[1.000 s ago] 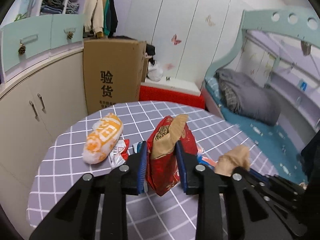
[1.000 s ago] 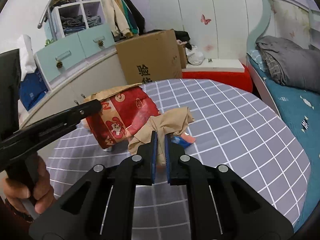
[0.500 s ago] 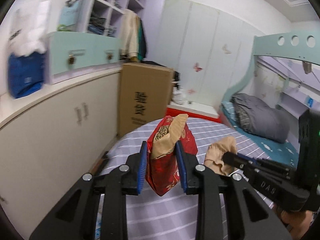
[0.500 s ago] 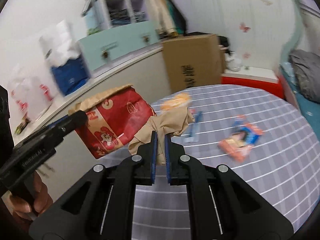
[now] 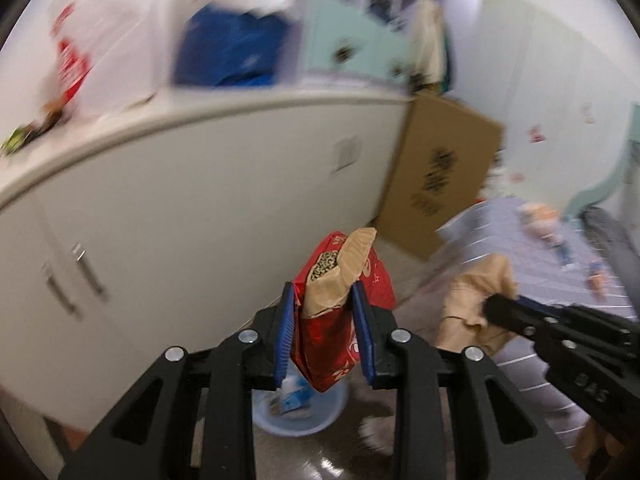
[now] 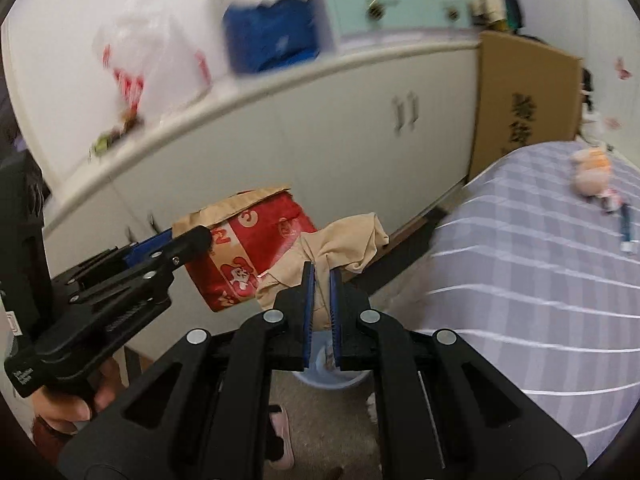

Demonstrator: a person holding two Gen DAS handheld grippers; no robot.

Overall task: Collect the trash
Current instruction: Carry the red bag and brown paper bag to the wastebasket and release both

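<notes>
Both grippers have swung off the checked table [image 6: 540, 280] toward the white cabinet [image 5: 200, 184], now above a pale blue basin [image 5: 324, 412] on the floor. Left gripper [image 5: 325, 332] pinches the red paper bag [image 5: 332, 344]; right gripper [image 6: 321, 312], pressed together, clamps crumpled tan paper [image 6: 344, 240] beside it.

The round tabletop [image 6: 532, 280], under a lilac cloth with white grid lines, stands just beside the tall cardboard box [image 6: 524, 100]. Near its edge closest to that box lies an orange-and-white snack bag [image 6: 592, 170], with a small blue wrapper [image 6: 627, 228] a little farther from the box. On the floor [image 6: 332, 424], farther still from the box, sits a pale blue plastic basin [image 6: 320, 368]; a pink slipper [image 6: 280, 440] lies near it.
</notes>
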